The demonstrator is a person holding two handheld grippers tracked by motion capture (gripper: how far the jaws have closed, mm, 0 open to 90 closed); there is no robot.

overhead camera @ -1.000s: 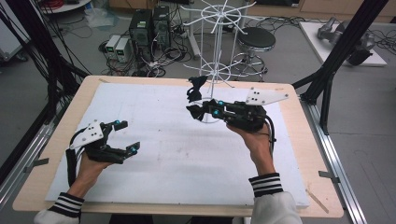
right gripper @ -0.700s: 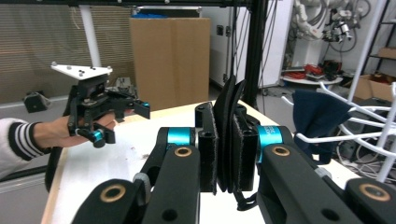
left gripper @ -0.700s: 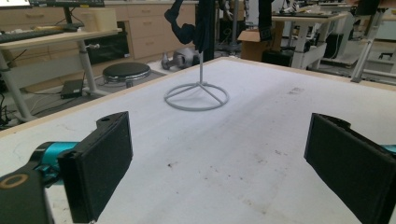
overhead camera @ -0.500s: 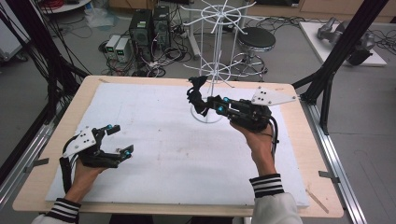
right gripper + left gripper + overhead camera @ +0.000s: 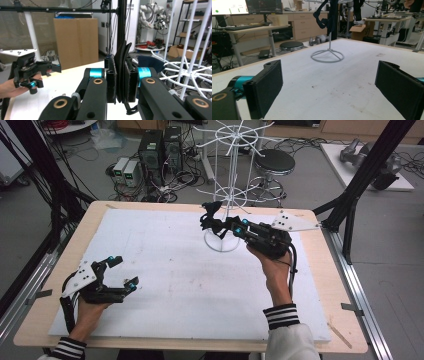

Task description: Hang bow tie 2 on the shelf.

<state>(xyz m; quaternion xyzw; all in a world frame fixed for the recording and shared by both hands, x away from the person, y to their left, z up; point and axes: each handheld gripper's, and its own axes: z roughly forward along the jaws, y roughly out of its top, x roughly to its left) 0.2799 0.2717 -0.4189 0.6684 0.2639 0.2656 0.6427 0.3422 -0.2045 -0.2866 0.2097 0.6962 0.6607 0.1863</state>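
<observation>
- Your right tongs (image 5: pixel 119 82): black, teal collars, clamping a black strap (image 5: pixel 121 63).
- Your left tongs (image 5: pixel 119 275): black.
- Rack (image 5: pixel 231 170): white wire.
- Worktop (image 5: pixel 165 260): white, wood edge.
- Your cuffs (image 5: pixel 281 316): black-and-white stripes.

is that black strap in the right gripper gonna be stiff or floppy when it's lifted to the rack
Probably floppy: the black strap bends and folds flat between the right gripper fingers. Its loose end droops, so it may swing. It looks thin, so likely light. The white wire rack seems slender and might wobble if bumped.

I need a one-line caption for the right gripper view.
Right gripper shut on a dark strap beside the white wire rack.
</observation>
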